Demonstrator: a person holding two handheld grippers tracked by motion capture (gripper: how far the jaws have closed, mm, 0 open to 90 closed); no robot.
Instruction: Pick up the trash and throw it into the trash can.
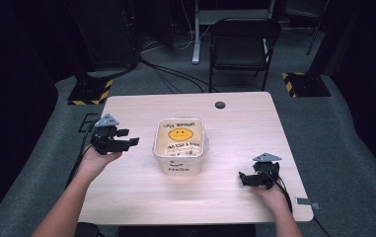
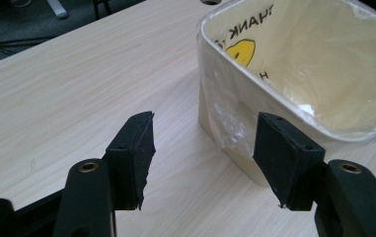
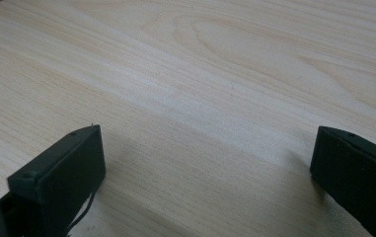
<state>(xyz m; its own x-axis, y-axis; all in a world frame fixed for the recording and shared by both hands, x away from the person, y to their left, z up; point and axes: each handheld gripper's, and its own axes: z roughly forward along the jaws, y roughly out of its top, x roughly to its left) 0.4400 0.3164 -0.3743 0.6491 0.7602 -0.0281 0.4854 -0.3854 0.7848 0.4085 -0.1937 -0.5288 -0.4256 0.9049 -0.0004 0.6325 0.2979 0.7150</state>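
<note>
Bin [image 1: 178, 148] sits mid-tabletop [image 1: 235, 123], lined with a clear bag printed with a yellow smiley, and it lies between my two claws. From my left claw [image 1: 126, 142] it is just off to the right and close; from my right claw [image 1: 244, 177] it is farther, up and to the left. So the left is the nearer one. In the left claw's view the bin's near corner [image 2: 235, 123] stands just ahead of the tips, toward the right jaw, with the bag's film folded over the rim. I read the left claw [image 2: 203, 153] as open, jaws well apart, holding nothing, not touching the bin. The right claw [image 3: 205, 163] is open wider, empty, over bare tabletop. I judge the next move to be the left closing on the rim and film.
</note>
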